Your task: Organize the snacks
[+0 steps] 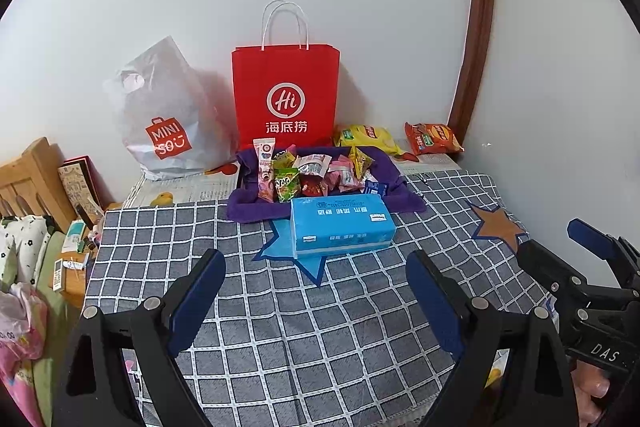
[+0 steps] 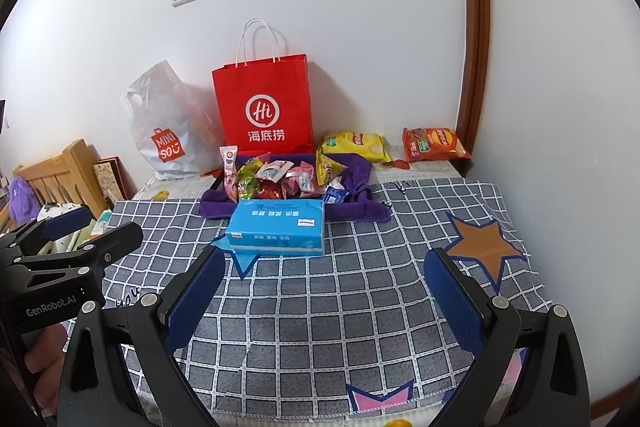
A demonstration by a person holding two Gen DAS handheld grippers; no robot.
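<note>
A pile of small snack packets (image 1: 312,175) (image 2: 280,179) lies on a purple cloth (image 1: 404,199) (image 2: 360,211) at the back of the table. A yellow chip bag (image 1: 366,139) (image 2: 356,145) and an orange chip bag (image 1: 434,138) (image 2: 434,143) lie to its right by the wall. My left gripper (image 1: 316,267) is open and empty above the checked tablecloth, well short of the snacks. My right gripper (image 2: 324,265) is open and empty too. Each gripper also shows in the other's view, the right one (image 1: 560,247) at the right edge and the left one (image 2: 96,223) at the left edge.
A blue tissue pack (image 1: 340,227) (image 2: 278,227) lies in front of the purple cloth. A red paper bag (image 1: 286,95) (image 2: 264,111) and a white Miniso plastic bag (image 1: 168,119) (image 2: 172,131) stand against the wall. A wooden bed frame (image 1: 32,179) stands left of the table.
</note>
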